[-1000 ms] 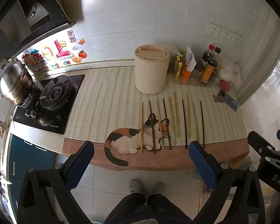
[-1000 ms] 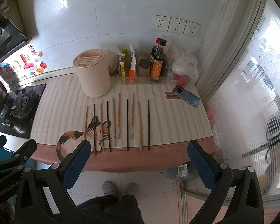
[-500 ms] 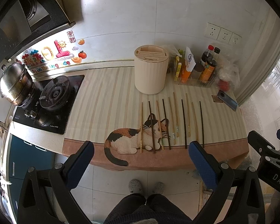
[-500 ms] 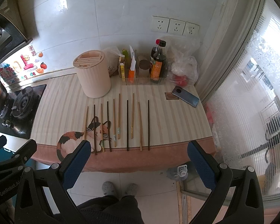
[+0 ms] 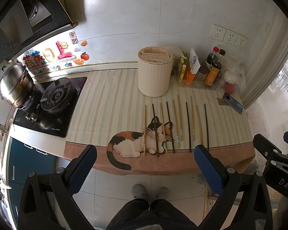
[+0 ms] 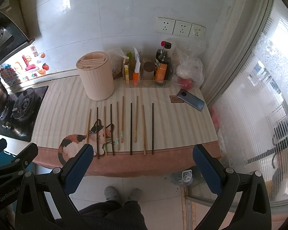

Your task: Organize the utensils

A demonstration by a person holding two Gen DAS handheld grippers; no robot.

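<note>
Only leftward: steel pot (image 5: 16,88); only rightward: floor bottle (image 6: 184,176).

The left tool (image 5: 145,165) hides the near tip of the rightmost chopstick (image 5: 206,126). The right tool (image 6: 143,163) covers the cat print's (image 6: 74,145) paws. Behind the holder (image 6: 95,78), a bag's (image 6: 116,54) contents are too unclear to tell. Bottle (image 6: 162,67) labels are unreadable. The person's legs (image 5: 149,216) are cut off below.
</note>
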